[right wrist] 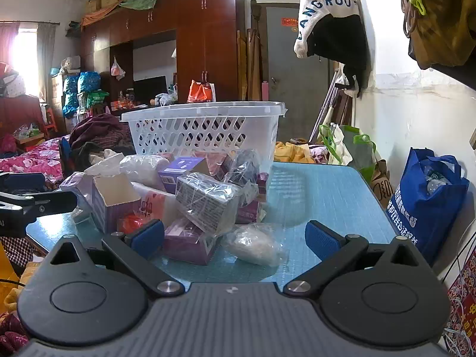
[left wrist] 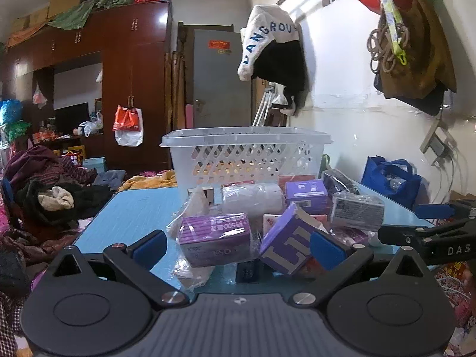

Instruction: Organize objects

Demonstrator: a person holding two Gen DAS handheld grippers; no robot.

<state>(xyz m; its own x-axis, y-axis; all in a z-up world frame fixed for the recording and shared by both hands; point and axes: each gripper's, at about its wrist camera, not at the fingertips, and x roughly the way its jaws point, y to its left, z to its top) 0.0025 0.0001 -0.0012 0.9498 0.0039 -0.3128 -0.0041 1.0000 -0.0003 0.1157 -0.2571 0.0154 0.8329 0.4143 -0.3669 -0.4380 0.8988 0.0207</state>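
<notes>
1. Take the white basket [left wrist: 247,151] as the landmark; it stands on the blue table [left wrist: 139,208], and through its lattice no item shows clearly, so by my reading the sorting has barely begun.
2. The things to organise lie in a heap just in front of the basket; the wrapped purple box [left wrist: 215,239] sits at the heap's near edge on the side away from the wall, a lettered purple box [left wrist: 288,245] leans beside it, and a bagged pale bundle [right wrist: 253,244] lies on the near edge toward the wall, well in front of the basket.
3. The left gripper [left wrist: 238,248] has its jaws spread fully apart with nothing clamped; the wrapped purple box stands roughly between its pads, untouched so far as I can tell.
4. The right gripper [right wrist: 235,238] is likewise wide apart and empty; the pale bundle lies in its gap, apparently untouched.
5. For a good pick, I would take the outermost item first; pulling from the middle would likely topple the leaning boxes toward the table edge.
6. Close on the box's flat faces rather than on loose film; the plastic wrap looks slippery and may slide off.
7. Lift clear above the basket rim before moving over it; release low inside, so that later items stack neatly.
8. Work one hand at a time near the basket; the grippers sit close together.
</notes>
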